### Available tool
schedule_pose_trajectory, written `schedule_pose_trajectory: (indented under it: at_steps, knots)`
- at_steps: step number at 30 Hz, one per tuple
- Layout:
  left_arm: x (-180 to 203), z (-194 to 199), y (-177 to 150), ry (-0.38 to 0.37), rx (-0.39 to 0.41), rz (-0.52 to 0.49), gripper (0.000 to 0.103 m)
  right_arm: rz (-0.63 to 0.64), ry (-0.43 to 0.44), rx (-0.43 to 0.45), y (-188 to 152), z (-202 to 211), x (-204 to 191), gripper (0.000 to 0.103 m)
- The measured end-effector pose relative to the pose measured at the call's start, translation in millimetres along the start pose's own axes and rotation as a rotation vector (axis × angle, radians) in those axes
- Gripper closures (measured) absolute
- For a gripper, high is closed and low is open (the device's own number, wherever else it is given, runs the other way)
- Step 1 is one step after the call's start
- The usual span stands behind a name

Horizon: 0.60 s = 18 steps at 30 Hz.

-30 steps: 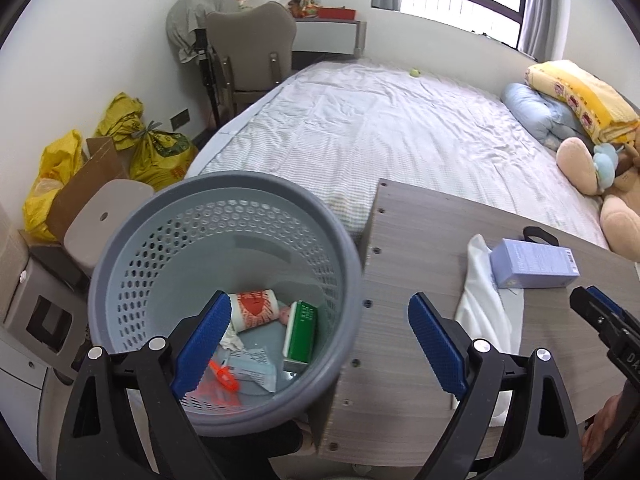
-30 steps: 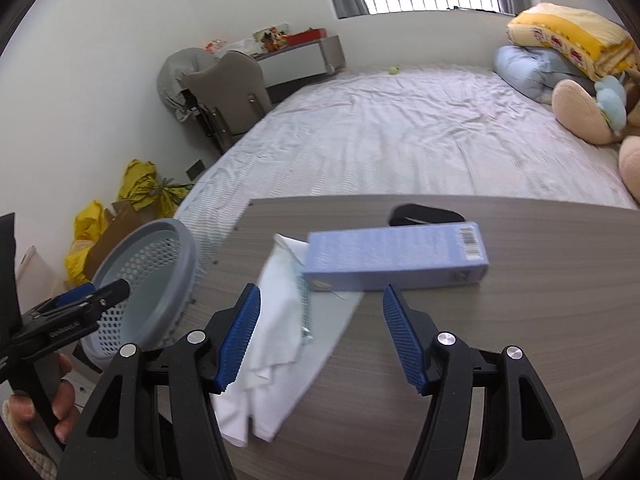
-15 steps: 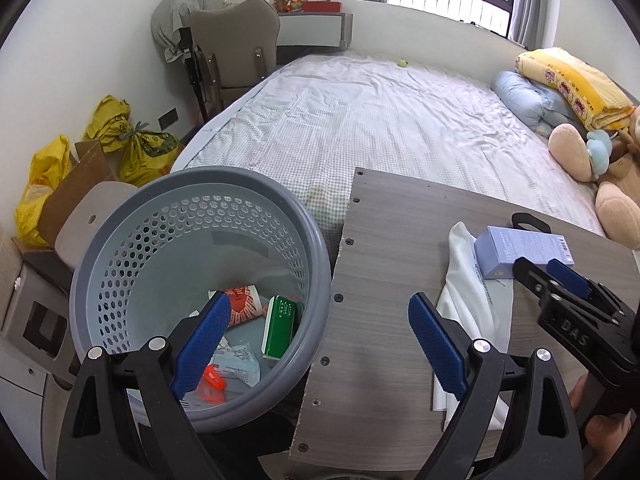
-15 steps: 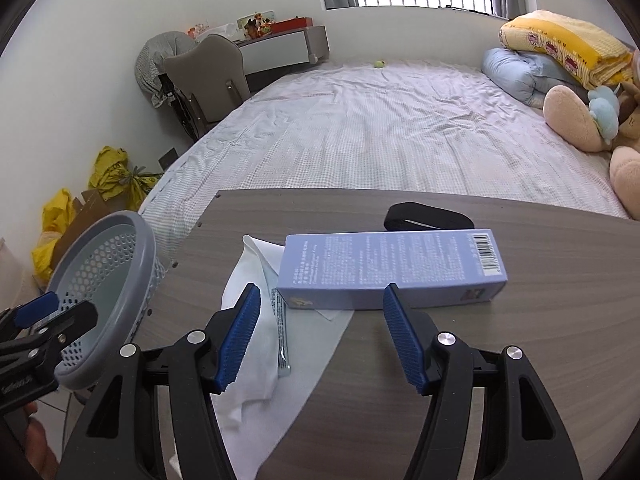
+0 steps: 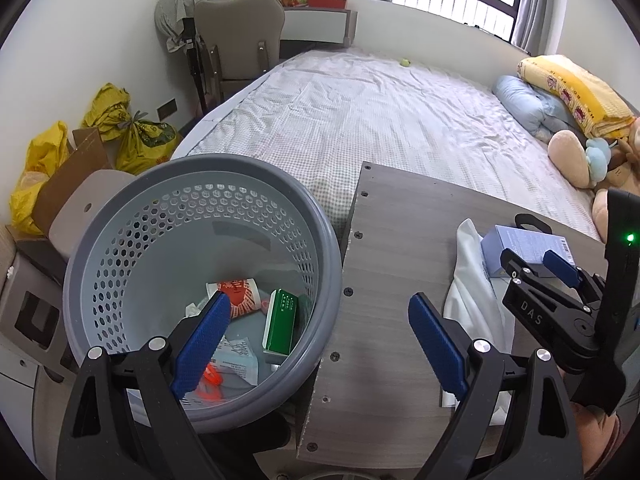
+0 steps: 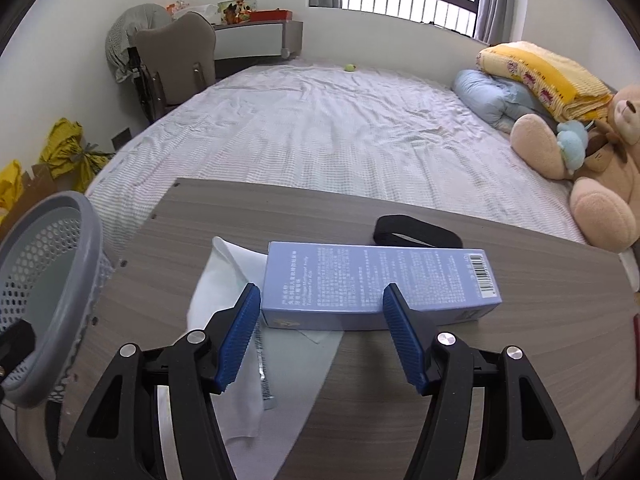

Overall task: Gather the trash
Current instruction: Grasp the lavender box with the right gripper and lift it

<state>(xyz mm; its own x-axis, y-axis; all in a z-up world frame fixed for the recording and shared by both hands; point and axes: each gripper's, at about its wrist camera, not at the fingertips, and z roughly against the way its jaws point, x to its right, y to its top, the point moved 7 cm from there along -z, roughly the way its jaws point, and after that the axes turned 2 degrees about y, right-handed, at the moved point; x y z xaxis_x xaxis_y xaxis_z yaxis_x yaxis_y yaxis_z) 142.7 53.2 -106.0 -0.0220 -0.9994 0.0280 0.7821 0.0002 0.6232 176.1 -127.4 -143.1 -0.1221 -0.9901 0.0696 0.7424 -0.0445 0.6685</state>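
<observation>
A light blue carton [image 6: 372, 280] lies lengthwise on a white sheet [image 6: 216, 292] on the wooden table [image 6: 520, 360]. My right gripper [image 6: 320, 298] is open just in front of the carton, with its left fingertip at the carton's left end; the pads do not touch it. The left wrist view shows that gripper [image 5: 538, 266] at the carton [image 5: 520, 244]. The grey perforated basket [image 5: 120, 240] stands left of the table and holds a green box [image 5: 282, 326] and wrappers. My left gripper [image 5: 318, 320] is open across the basket's rim, holding nothing.
A black strap [image 6: 416, 234] lies behind the carton and a thin silver sachet [image 6: 264, 376] lies on the sheet. The bed [image 6: 340, 128] is beyond the table, with plush toys [image 6: 592, 168] at the right. Yellow bags [image 5: 132, 136] and a chair [image 5: 240, 40] are at the left.
My right gripper has moved forward and down to the carton, which now sits right at its fingertips. In the left wrist view it has come further in from the right.
</observation>
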Motion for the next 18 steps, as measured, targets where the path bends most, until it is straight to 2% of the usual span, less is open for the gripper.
schedule_pose_trajectory:
  at_steps: [7, 18]
  knots:
    - [5, 4, 0, -0.011, 0.007, -0.007, 0.014, -0.011, -0.035, 0.001, -15, 12, 20, 0.042]
    - [24, 8, 2, -0.02, 0.015, -0.041, 0.014, -0.113, -0.121, -0.007, -43, 36, 98, 0.042]
